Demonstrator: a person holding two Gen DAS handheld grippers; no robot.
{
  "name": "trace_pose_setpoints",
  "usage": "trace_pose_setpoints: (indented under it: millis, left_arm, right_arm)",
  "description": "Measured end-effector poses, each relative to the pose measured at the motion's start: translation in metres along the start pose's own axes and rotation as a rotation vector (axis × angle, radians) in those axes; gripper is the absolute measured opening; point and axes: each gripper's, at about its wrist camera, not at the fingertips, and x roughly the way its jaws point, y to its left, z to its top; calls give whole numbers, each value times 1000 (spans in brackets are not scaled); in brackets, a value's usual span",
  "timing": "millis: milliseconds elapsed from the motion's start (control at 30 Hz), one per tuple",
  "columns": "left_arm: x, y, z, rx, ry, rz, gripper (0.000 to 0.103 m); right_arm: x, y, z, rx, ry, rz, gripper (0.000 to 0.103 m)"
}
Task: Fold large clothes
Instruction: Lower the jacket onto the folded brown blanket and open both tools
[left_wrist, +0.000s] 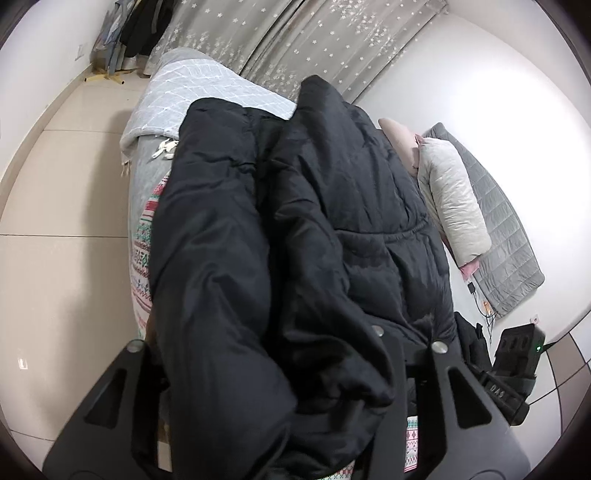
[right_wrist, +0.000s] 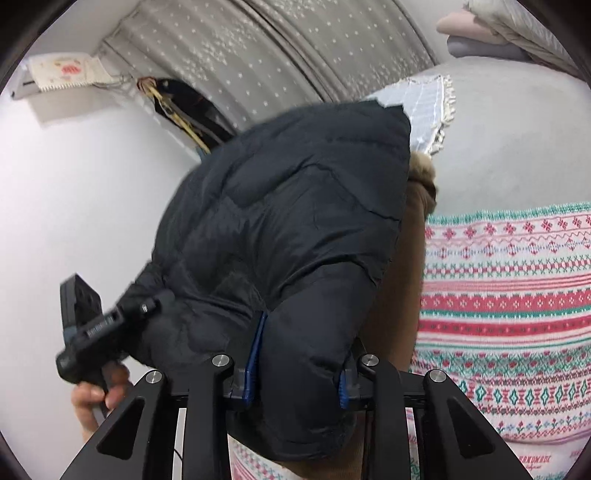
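Now one black jacket (left_wrist: 295, 229); both grippers, left gripper (left_wrist: 273, 369) and right gripper (right_wrist: 295, 373), fingers clamping it.

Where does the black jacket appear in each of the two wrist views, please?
Left wrist: the black jacket fills the middle, running from the left gripper up toward the curtain.
Right wrist: the black jacket sits centre-left, its lower fold between the fingers of the right gripper.
Shared landmark: the patterned blanket, left of the jacket in the left view, right of it in the right view.
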Motion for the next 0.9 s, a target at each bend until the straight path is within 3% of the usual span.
trace_pose_setpoints:
  millis: [67,200,300,400,500,600,733,900]
  left_arm:
    - [-6,-1,0,6,-6,6,54]
    - [-33,2,3,-8,-42,24,56]
    - [-60,3,6,-21,-112,37,55]
    - [-82,-17,15,62,-193,57,55]
    - [-83,-51,26,177,-219,67,56]
    - [-52,-69,37,212,-149,120,56]
    - [-10,-42,38,130,-70,227,56]
    - [0,-6,27,77,-86,214,55]
  right_arm:
    - [0,-3,0,-3,12,-9,34]
    - [-23,-9,9,-11,14,2,43]
    - [-52,-9,29,-95,-81,-80,51]
    - [-55,-6,61,-114,-126,-105,51]
    - [-28,21,100,-220,-89,-106,51]
    - [8,54,121,-335,-37,-155,51]
    - [59,65,134,-319,54,-169,51]
    - [107,73,129,-424,108,-276,52]
